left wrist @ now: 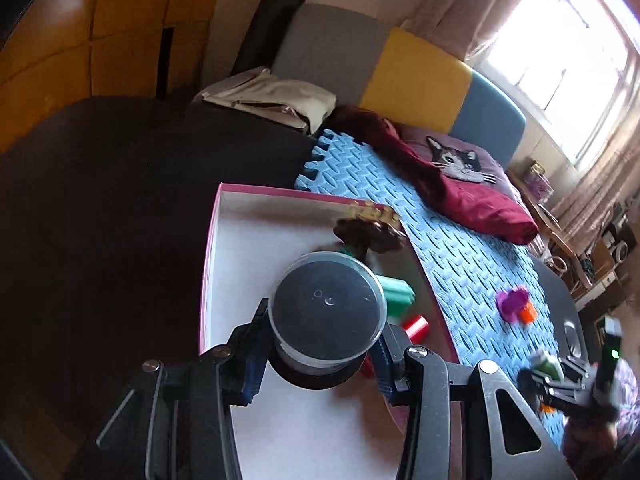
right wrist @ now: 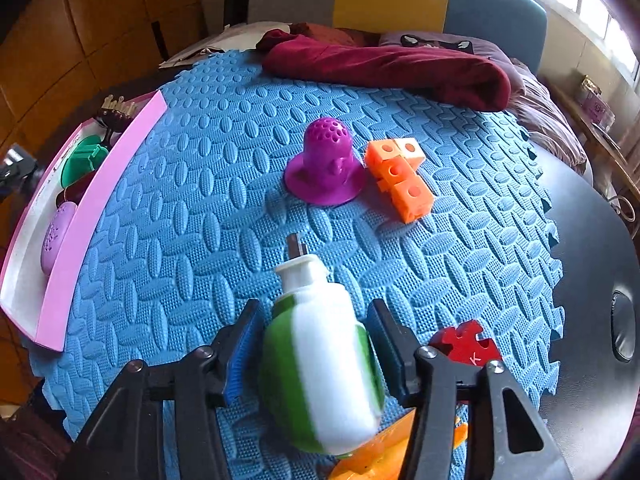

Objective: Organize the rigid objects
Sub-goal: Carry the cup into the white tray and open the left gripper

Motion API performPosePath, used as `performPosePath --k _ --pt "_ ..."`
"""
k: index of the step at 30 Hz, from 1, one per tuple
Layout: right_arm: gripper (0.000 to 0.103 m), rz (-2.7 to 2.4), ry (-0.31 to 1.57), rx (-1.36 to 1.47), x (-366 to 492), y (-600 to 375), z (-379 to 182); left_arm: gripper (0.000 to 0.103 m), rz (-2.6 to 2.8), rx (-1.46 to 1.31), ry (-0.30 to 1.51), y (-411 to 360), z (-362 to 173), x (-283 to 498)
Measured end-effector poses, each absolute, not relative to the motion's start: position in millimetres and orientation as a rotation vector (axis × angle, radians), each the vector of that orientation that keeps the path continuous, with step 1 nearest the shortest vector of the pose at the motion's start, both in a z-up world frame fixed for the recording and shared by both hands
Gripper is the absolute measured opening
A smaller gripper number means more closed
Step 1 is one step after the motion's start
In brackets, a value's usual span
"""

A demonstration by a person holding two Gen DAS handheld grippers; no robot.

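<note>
Broadly, a blue foam mat covered most of a dark table, with a crumpled maroon cloth lying along its far edge. Beside the mat's left edge sat a pink-rimmed tray with a white floor, holding a green block, a red cylinder, a brown brush-like piece and, seen from the right wrist, a lilac oval piece. Above the tray's floor the left gripper was clenched on a dark round jar with a clear lid, its blue pads pressing both sides. Over the mat the right gripper straddled a green-and-white bottle; the bottle was blurred, and I could not tell whether the pads were pressing it. Farther out on the mat stood a purple perforated cone, just beside a cluster of orange cubes. A red puzzle piece lay near the right finger.
</note>
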State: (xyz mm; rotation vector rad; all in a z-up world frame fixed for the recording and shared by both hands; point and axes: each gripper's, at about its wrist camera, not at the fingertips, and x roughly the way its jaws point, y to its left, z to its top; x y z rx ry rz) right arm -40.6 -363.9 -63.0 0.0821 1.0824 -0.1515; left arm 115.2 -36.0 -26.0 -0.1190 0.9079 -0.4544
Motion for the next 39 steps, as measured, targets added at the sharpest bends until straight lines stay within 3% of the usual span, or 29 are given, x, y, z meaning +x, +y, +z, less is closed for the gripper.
performPosePath --k 17,19,23,39 --pt "0.050 -0.134 1.062 0.044 -42 -359 -63 0.046 -0.343 -0.013 0.931 -73 -52 195" --pt "0.050 -0.132 1.061 0.046 -41 -359 -64 0.052 -0.343 -0.022 0.928 -71 -54 195" --pt "0.050 -0.129 1.059 0.046 -41 -359 -64 0.068 -0.335 -0.008 0.878 -64 -46 178" --pt "0.049 -0.143 1.049 0.057 -39 -359 -63 0.069 -0.306 0.017 0.820 -40 -26 75"
